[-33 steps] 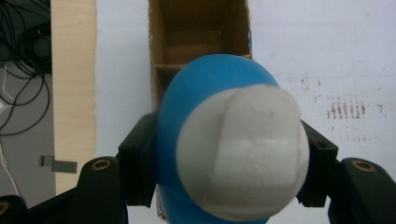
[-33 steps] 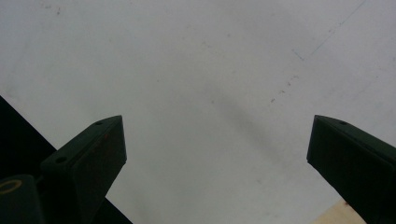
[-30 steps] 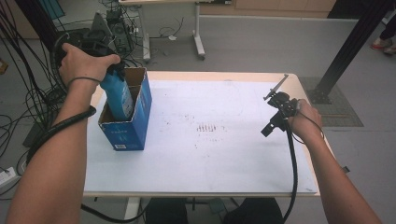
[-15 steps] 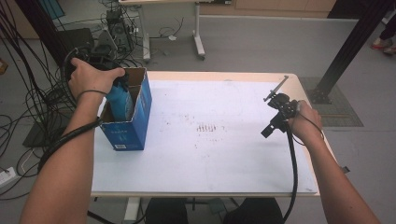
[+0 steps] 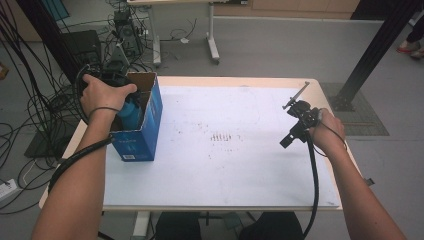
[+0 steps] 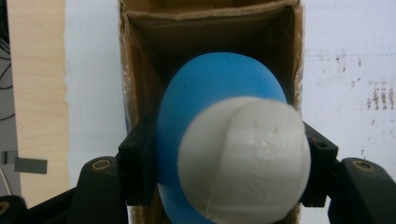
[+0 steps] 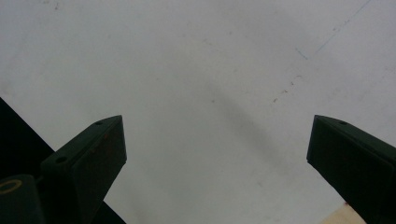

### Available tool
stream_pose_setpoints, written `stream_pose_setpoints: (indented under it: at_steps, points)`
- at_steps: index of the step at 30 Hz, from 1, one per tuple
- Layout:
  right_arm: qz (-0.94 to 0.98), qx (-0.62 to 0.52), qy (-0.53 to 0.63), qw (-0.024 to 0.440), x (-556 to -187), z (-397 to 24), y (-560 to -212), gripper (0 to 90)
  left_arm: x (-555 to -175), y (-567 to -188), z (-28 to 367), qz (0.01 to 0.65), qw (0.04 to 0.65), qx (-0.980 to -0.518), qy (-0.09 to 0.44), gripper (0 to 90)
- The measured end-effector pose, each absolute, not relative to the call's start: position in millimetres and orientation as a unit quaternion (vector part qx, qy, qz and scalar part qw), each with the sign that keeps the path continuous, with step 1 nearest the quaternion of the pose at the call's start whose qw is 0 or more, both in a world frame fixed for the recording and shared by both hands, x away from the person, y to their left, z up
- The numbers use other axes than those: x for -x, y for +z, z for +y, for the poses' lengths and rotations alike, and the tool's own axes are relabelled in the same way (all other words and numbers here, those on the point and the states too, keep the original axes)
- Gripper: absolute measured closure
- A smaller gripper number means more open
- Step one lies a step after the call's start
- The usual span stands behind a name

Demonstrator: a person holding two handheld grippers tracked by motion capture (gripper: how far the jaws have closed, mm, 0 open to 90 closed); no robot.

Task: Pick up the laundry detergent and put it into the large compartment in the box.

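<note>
High view: the left gripper (image 5: 117,82), under the person's left hand (image 5: 102,92), lowers a blue bottle (image 5: 131,112) into the open top of a blue carton (image 5: 145,132) that stands near the bench's (image 5: 225,175) far left corner. The bottle is partly inside the carton, its upper part above the rim. The carton is tall and narrow and sits close to the left edge; if the bottle catches a wall on the way down, I judge the carton could tip or slide toward that edge. White print shows on the carton's near face, too small to read. The right gripper (image 5: 295,132) hangs over the right side of the bench, well apart from the carton, so it does not steady the box.

Left gripper view: the left gripper (image 6: 224,163) is clenched on the bottle (image 6: 210,93), one black jaw at each side, just below the white cap (image 6: 245,158). The carton's brown inside walls (image 6: 140,74) stand close around the blue body, nearest at the left. With so little room, a small tilt could scrape the bottle on the cardboard or let the jaws strike the rim before the bottle reaches the bottom; letting go early would drop it. No label or writing faces the camera here.

Right gripper view: the right gripper (image 7: 217,154) is released, jaws spread wide with nothing between them, over the white bench surface (image 7: 196,70), which bears faint scuffs and no writing.
</note>
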State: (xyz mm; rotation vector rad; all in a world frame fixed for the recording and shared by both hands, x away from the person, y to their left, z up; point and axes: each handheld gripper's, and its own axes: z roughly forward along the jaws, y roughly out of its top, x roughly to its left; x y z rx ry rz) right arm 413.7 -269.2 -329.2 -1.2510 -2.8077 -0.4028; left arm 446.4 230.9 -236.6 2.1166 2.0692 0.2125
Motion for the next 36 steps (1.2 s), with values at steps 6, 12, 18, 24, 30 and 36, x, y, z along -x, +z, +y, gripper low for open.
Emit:
stream_pose_setpoints:
  at_steps: [6,12,18,24,30,36]
  points:
    - [-0.906,0.402,-0.132,0.017,-413.4,-268.5,-329.2,4.9,-446.8,-245.5,229.6,0.696,0.082,-0.711,0.065,37.5]
    - [-0.907,0.4,-0.131,0.018,-413.4,-267.6,-330.1,4.9,-446.7,-254.1,230.1,0.697,0.079,-0.71,0.061,37.5]
    - [-0.907,0.401,-0.13,0.014,-413.6,-268.0,-329.3,5.0,-446.5,-261.6,230.9,0.698,0.074,-0.709,0.063,37.5]
    - [-0.907,0.401,-0.13,0.015,-414.0,-267.7,-329.8,4.9,-446.6,-265.9,230.0,0.698,0.077,-0.709,0.067,37.5]
    - [-0.908,0.4,-0.128,0.014,-414.4,-266.6,-330.2,4.9,-447.0,-266.5,228.7,0.698,0.076,-0.709,0.069,37.5]
    - [-0.907,0.4,-0.129,0.016,-414.5,-266.7,-331.2,4.8,-446.8,-266.9,230.4,0.699,0.078,-0.707,0.068,37.5]
